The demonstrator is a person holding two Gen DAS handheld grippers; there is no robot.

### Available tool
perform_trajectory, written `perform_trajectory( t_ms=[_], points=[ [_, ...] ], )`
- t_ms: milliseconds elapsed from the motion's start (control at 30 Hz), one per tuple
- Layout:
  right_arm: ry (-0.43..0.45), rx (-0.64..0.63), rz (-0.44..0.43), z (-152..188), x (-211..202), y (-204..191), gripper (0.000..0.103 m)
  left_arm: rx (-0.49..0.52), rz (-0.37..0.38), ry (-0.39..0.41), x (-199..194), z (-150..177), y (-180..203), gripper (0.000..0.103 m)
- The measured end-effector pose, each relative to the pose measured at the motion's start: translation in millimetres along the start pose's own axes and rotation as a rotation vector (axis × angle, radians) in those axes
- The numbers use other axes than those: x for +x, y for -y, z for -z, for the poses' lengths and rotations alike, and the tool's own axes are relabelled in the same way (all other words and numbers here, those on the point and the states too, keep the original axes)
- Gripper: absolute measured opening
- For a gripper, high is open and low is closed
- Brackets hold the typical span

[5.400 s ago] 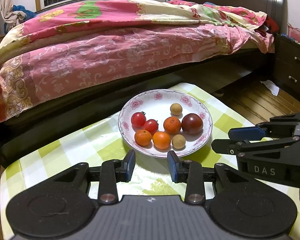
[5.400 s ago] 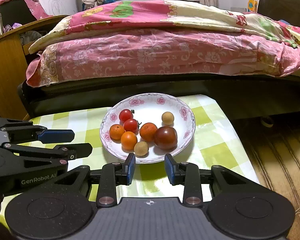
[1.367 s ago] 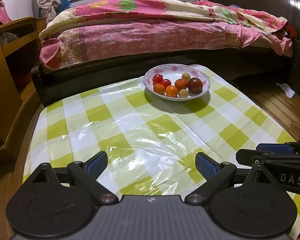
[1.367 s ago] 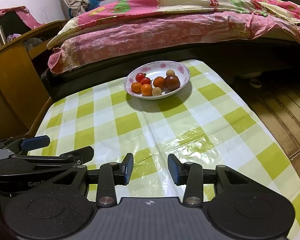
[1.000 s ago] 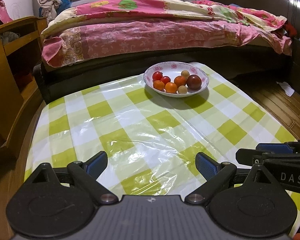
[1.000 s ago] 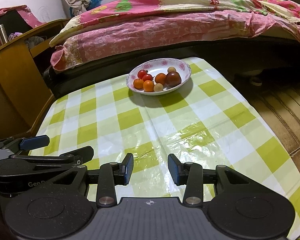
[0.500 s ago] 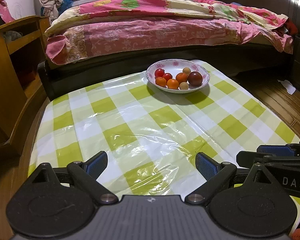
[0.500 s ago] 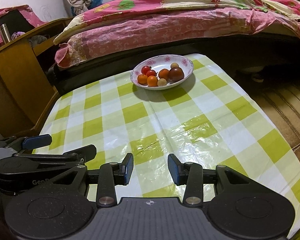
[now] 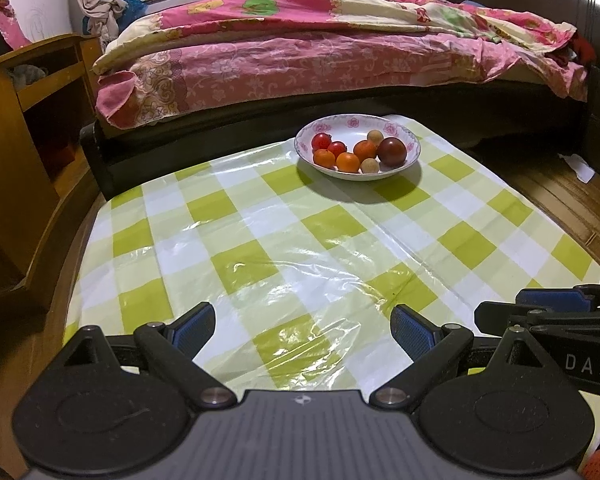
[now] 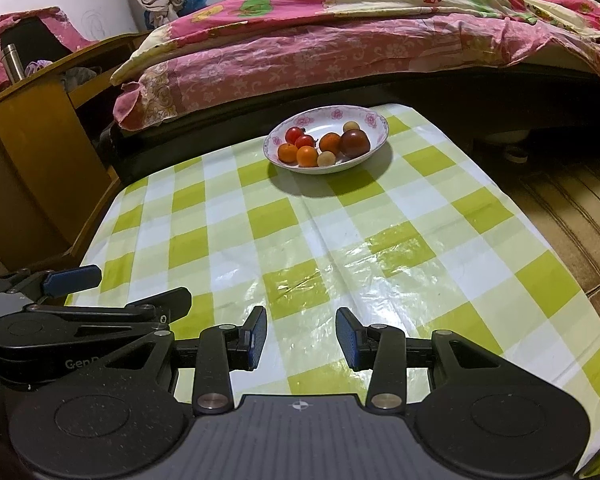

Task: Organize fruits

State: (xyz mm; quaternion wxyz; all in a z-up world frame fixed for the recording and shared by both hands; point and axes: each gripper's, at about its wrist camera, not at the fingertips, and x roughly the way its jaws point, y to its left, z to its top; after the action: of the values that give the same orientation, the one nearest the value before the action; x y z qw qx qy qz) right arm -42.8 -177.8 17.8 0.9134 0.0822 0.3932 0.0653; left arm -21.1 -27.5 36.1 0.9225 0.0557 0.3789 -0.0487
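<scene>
Fruits were gathered in a white floral plate (image 9: 410, 141) in the upper centre of the left wrist view: two red tomatoes (image 9: 321, 141), three oranges (image 9: 348, 162), two small tan fruits (image 9: 369, 165) and a dark plum (image 9: 392, 151). The plate was set on the green checked tablecloth (image 9: 260, 256), near the bed (image 9: 320, 52). The left gripper (image 9: 302, 330) was seen spread wide at the lower edge, holding nothing. The right gripper (image 10: 301, 336) was seen narrower but parted, also holding nothing, well apart from the plate.
</scene>
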Motion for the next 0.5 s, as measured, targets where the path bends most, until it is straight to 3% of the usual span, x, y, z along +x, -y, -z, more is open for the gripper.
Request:
perform_trajectory(
  t_ms=[500],
  points=[
    [-0.013, -0.004, -0.002, 2.2, 0.8, -0.6, 0.037, 0.005, -0.010, -0.001, -1.4, 3.9, -0.6, 0.101]
  ],
)
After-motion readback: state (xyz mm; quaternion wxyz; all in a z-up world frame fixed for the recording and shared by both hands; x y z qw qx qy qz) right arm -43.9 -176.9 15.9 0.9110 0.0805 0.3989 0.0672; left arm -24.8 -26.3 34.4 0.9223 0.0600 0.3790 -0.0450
